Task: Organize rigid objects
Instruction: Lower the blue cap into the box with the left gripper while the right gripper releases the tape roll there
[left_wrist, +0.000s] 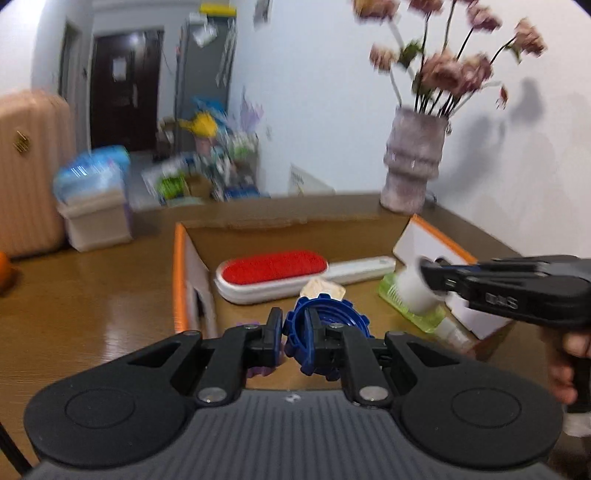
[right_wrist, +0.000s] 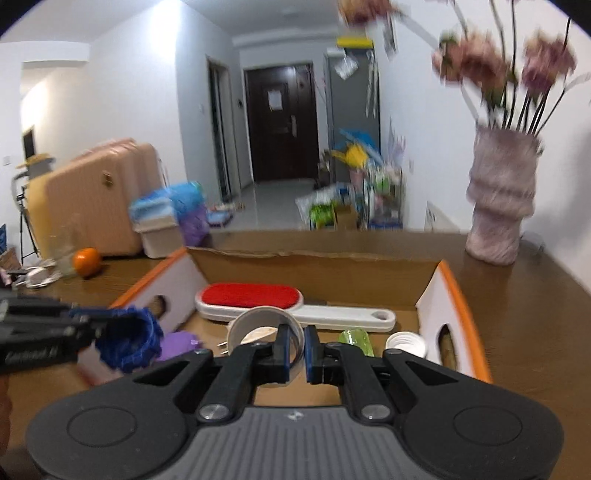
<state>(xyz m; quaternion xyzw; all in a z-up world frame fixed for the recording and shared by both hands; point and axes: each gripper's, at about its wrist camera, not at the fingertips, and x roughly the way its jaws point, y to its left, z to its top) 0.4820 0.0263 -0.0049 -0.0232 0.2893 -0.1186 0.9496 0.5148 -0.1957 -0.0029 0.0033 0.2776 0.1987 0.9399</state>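
Jaws first: we have the left gripper (left_wrist: 293, 328) pinched down on the rim of a blue toothed cap (left_wrist: 325, 325), one pad inside the ring and one outside. The right gripper (right_wrist: 295, 350) is likewise closed tight, on the wall of a white ring (right_wrist: 258, 325), a short open cylinder seen from the left wrist as a white stub (left_wrist: 413, 291) at its tips.

Both loads hang over the near end of the cardboard box (right_wrist: 314, 258), the blue cap toward its left wall and the white ring nearer its middle. Deeper in the box lies the lint brush (left_wrist: 273, 273), and beside the ring's side of the box sit a green piece (right_wrist: 356, 341) and a white ribbed cap (right_wrist: 406, 341). A purple item (right_wrist: 181, 341) shows low by the left wall.

We judge this the carry-and-drop step: both pieces are brought over the box and not yet let go. Next we need bare floor under each, then to part the jaws.

The lint brush runs lengthwise across the box, red pad toward the left wall, handle toward the right. The white ring's open end faces roughly upward and toward us.
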